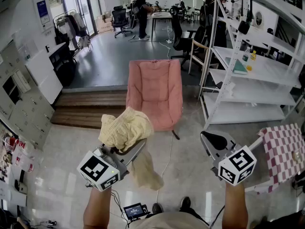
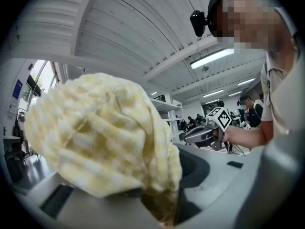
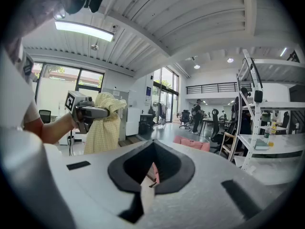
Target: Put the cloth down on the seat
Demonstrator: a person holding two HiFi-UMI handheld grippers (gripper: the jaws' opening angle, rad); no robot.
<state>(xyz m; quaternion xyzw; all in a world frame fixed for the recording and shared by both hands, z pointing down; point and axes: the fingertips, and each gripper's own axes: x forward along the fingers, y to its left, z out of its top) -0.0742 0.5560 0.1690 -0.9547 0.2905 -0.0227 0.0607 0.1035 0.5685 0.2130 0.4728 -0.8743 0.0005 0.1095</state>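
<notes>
Holding the yellow checked cloth (image 1: 125,128) in the left gripper (image 1: 136,147), jaws partly closed and pinching a bunched fold, the bulk piled over the jaws and a tail hanging below toward the floor (image 1: 62,151). Left gripper view confirms fabric clamped between the pads, filling most of the frame. Right gripper (image 1: 208,138) carries nothing, jaws together with no gap and nothing between them, held out beside the left one, apart from the cloth.

Progress, judged: early to middle. Pickup is done, cloth is lifted clear and in the air. Placement not yet done: seat (image 1: 161,114) of the pink chair (image 1: 153,82) is bare, and the cloth is well apart from it, nearer the person than the chair. Left to do: carry the cloth forward over the seat, lower it, open the left jaws, pull back. Hanging tail may drape off the front edge, so it likely needs to go in deep.

Writing: nothing readable. Marker cubes (image 1: 99,170) on both grippers show only black-and-white square patterns, no text. Blue sign (image 1: 42,8) on the wall far left and small screen (image 1: 135,210) by the person's feet are too small to read. No brand seen on cloth or chair
</notes>
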